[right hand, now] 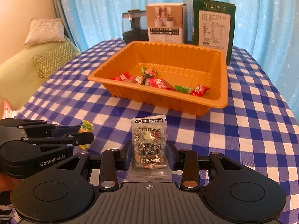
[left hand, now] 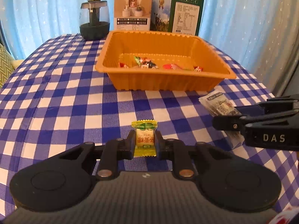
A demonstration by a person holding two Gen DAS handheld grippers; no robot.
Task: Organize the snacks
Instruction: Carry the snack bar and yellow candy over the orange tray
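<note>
My left gripper is shut on a yellow-green wrapped candy, held just above the checked cloth. My right gripper is shut on a clear packet of nut brittle. The right gripper and its packet show at the right of the left wrist view. The left gripper and its candy show at the left of the right wrist view. An orange plastic tray stands ahead of both grippers and holds several wrapped candies.
Behind the tray stand a dark glass jar, a white box and a green box. A blue curtain hangs behind the table. A sofa with cushions lies beyond the table's left edge.
</note>
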